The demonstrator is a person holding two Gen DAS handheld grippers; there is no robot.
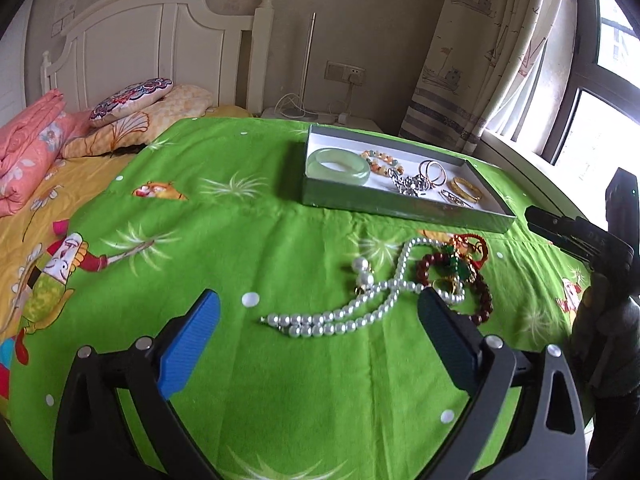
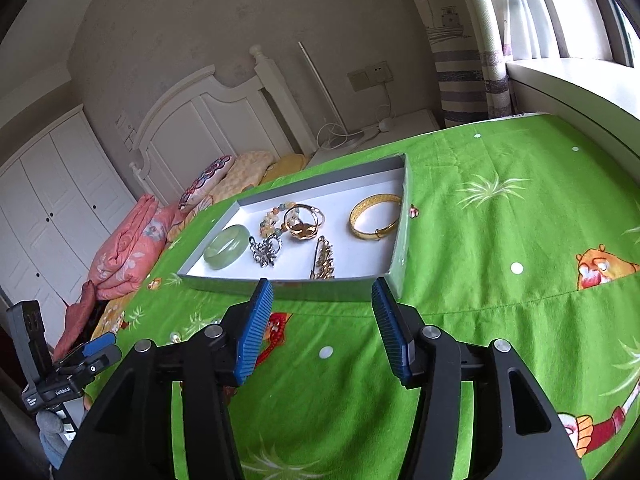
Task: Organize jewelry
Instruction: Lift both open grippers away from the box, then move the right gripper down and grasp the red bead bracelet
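No readable writing on the tray.

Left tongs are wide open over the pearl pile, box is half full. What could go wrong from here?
1. The pearl necklace lies tangled with the dark red bead bracelet and the red cord piece; lifting one may drag the others.
2. The left tongs straddle loose strands on soft green sheet; closing might pinch fabric.
3. The box is crowded near the gold bangle.
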